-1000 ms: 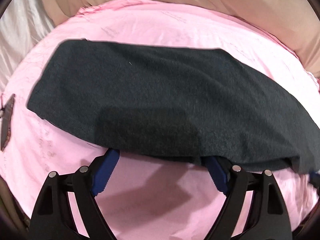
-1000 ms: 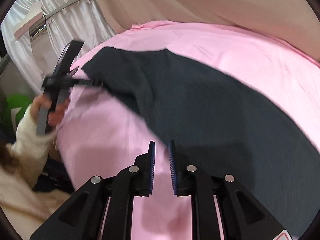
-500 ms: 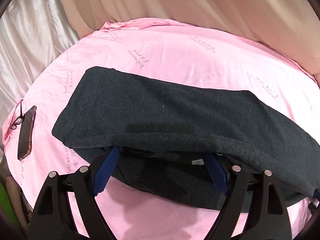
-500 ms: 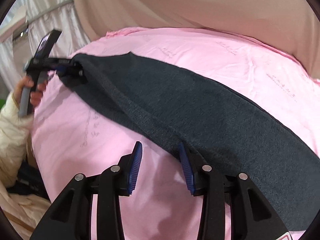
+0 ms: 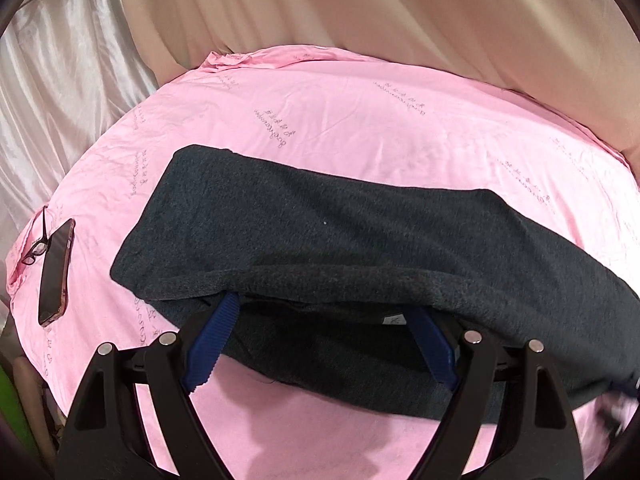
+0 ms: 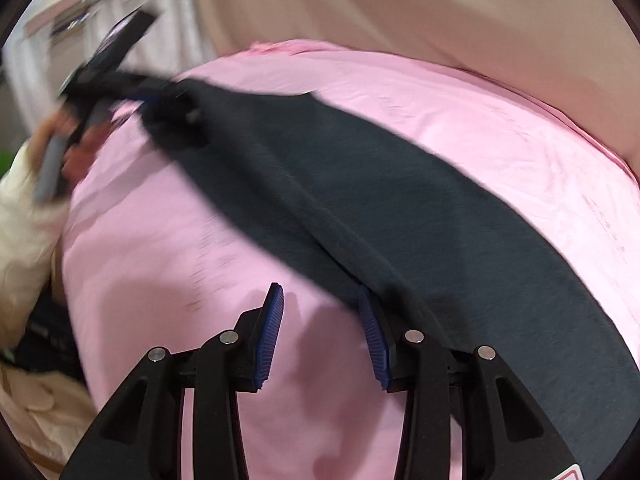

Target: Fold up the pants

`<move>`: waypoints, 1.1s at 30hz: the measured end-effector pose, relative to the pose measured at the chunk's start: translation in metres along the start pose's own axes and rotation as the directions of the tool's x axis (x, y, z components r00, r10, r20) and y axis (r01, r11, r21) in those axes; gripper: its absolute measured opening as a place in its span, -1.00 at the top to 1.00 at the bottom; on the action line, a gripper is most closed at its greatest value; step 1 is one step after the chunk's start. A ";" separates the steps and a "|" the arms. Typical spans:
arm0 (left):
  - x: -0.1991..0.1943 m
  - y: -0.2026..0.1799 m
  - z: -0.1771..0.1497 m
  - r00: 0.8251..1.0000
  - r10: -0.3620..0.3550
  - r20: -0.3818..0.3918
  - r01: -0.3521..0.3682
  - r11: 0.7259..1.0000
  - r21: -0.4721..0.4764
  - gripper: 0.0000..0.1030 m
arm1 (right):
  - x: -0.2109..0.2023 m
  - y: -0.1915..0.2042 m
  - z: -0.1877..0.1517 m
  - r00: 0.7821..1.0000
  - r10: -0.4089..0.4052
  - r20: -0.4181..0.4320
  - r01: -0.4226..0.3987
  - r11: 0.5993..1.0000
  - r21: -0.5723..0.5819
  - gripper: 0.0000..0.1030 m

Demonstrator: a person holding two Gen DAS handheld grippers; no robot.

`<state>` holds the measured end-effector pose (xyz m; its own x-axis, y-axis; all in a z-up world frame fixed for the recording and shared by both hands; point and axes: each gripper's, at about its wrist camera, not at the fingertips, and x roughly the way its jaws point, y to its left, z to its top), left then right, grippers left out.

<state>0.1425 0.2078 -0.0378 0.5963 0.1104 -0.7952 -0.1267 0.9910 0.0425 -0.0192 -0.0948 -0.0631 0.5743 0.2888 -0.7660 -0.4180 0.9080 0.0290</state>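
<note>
Dark pants (image 5: 360, 240) lie folded lengthwise across pink sheet (image 5: 360, 120). L gripper (image 5: 320, 344): jaws wide, nothing gripped, pants' near edge draped over tips. R gripper (image 6: 320, 336): part-open, empty, beside pants' edge. Phone (image 5: 56, 272), glasses (image 5: 36, 248) left of pants.

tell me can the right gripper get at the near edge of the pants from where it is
Probably yes: the right gripper is open over bare pink sheet, the pants edge lies right beside its right finger, and nothing sits between.
</note>
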 end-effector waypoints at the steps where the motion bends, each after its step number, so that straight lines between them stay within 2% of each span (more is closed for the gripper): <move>1: -0.001 0.001 -0.002 1.000 -0.003 -0.001 0.003 1.000 0.001 -0.59 | 0.001 -0.004 -0.001 1.000 0.009 -0.012 -0.009 1.000 -0.003 0.26; 3: 0.000 0.003 -0.005 1.000 -0.003 -0.004 0.003 1.000 0.003 -0.59 | 0.003 -0.006 -0.005 0.999 0.015 -0.028 -0.016 1.000 -0.018 0.26; 7: 0.002 0.006 -0.012 1.000 0.010 -0.016 -0.009 1.000 0.009 -0.59 | -0.010 0.000 -0.008 0.999 -0.043 -0.013 0.042 0.997 -0.065 0.29; 11: 0.007 0.015 -0.015 0.999 0.026 -0.030 -0.026 1.000 -0.009 -0.59 | -0.008 -0.010 -0.021 0.992 -0.111 -0.060 0.107 0.992 -0.063 0.16; 15: 0.011 0.015 -0.018 0.999 0.037 -0.040 -0.037 0.999 -0.007 -0.59 | -0.007 -0.015 -0.028 0.995 -0.086 -0.054 0.083 0.995 -0.048 0.15; 16: 0.011 0.013 -0.019 0.998 0.040 -0.041 -0.040 0.999 0.000 -0.58 | -0.006 -0.018 -0.026 0.995 -0.084 -0.050 0.083 0.996 -0.036 0.39; 17: 0.011 0.012 -0.020 0.998 0.042 -0.042 -0.042 0.999 0.004 -0.58 | -0.007 -0.021 -0.024 0.995 -0.084 -0.055 0.083 0.996 -0.023 0.89; 19: 0.011 0.012 -0.023 0.998 0.049 -0.048 -0.049 0.999 0.012 -0.58 | -0.013 -0.023 -0.023 0.998 -0.044 -0.054 0.044 0.999 -0.007 0.90; 22: 0.011 0.017 -0.029 0.996 0.068 -0.055 -0.067 0.997 0.024 -0.58 | -0.019 -0.007 -0.032 0.994 -0.021 -0.110 0.013 0.997 -0.071 0.90; 24: 0.014 0.023 -0.034 0.994 0.086 -0.067 -0.085 0.996 0.027 -0.59 | -0.018 -0.003 -0.040 0.993 -0.018 -0.118 0.009 0.997 -0.076 0.88; 27: 0.012 0.033 -0.042 0.994 0.072 -0.082 -0.071 0.997 0.016 -0.59 | -0.021 -0.011 -0.039 0.992 0.030 -0.124 -0.031 0.999 -0.007 0.79; 28: 0.004 0.040 -0.043 0.996 0.053 -0.068 -0.053 0.999 0.006 -0.59 | -0.024 -0.008 -0.039 0.992 0.021 -0.127 -0.024 1.000 -0.016 0.69; 29: -0.006 0.049 -0.042 0.998 0.035 -0.049 -0.035 0.999 -0.008 -0.60 | -0.030 -0.002 -0.039 0.992 0.019 -0.126 -0.025 0.999 -0.039 0.49; 30: -0.022 0.066 -0.041 0.999 0.027 -0.017 -0.028 0.999 -0.043 -0.63 | -0.037 0.004 -0.038 0.992 0.040 -0.116 -0.048 0.997 -0.063 0.36; 31: -0.032 0.080 -0.039 0.999 0.037 0.004 -0.037 0.997 -0.071 -0.74 | -0.045 0.012 -0.037 0.992 0.088 -0.096 -0.096 0.992 -0.085 0.23; 33: -0.046 0.111 -0.035 0.998 0.058 0.029 -0.054 0.988 -0.143 -0.81 | -0.057 0.022 -0.031 0.986 0.162 -0.048 -0.166 0.981 -0.099 0.22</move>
<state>0.0734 0.3103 -0.0178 0.6105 0.1702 -0.7735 -0.2705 0.9627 -0.0017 -0.0826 -0.1004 -0.0389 0.4645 0.4175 -0.7809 -0.5752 0.8128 0.0924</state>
